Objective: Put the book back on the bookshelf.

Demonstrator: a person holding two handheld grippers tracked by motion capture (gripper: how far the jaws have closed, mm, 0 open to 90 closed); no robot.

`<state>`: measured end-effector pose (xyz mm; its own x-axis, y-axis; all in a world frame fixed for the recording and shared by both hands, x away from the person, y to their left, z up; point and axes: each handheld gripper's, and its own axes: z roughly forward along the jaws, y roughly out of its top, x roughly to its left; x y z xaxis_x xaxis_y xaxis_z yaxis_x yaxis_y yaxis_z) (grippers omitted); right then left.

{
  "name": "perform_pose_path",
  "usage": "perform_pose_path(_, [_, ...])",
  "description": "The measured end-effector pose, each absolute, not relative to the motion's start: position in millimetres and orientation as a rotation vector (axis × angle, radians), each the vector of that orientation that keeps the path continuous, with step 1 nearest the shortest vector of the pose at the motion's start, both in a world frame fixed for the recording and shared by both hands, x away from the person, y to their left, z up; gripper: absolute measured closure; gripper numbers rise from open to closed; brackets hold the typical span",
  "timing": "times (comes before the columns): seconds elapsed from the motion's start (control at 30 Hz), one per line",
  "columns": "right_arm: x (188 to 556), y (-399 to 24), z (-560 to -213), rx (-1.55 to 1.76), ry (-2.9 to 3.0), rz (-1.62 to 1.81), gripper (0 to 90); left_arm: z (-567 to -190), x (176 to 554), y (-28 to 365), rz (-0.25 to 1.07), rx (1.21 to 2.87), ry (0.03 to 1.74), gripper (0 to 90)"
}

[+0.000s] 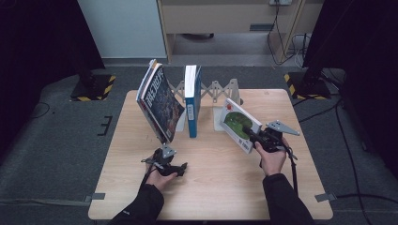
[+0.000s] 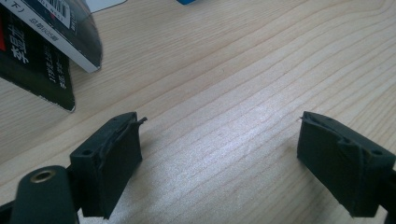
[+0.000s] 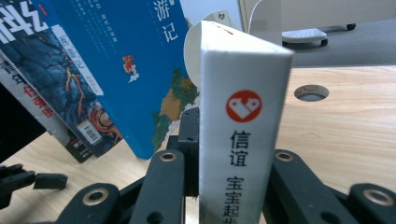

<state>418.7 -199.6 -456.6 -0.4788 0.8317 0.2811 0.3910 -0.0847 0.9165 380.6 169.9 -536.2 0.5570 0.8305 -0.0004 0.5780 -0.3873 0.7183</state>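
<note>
On the table's right, the right gripper [image 1: 256, 138] jaws pinch the white book [image 1: 238, 123], tilted; left gripper [image 1: 180, 167] jaws spread.

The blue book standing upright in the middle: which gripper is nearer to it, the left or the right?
Left. The left gripper lies open on the table just in front of the blue book; the right gripper holds the white book farther off to its right.

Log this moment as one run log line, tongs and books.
left tongs: open, empty, over table | right tongs: shut on white book | blue book: upright | dark books: leaning
</note>
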Motion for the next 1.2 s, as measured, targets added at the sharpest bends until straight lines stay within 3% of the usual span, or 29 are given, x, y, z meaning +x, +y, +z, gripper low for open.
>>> perform_pose_path(0.43, [440.4,-181.1,-461.5,1.339,1.783,1.52,75.4,-537.3,382.9,169.0,0.469,2.13,1.151,0.3])
perform_pose_path(1.2, [465.0,-158.9,-486.6,1.351,1.752,1.465,75.3,-537.4,382.9,168.7,0.468,2.127,1.156,0.0])
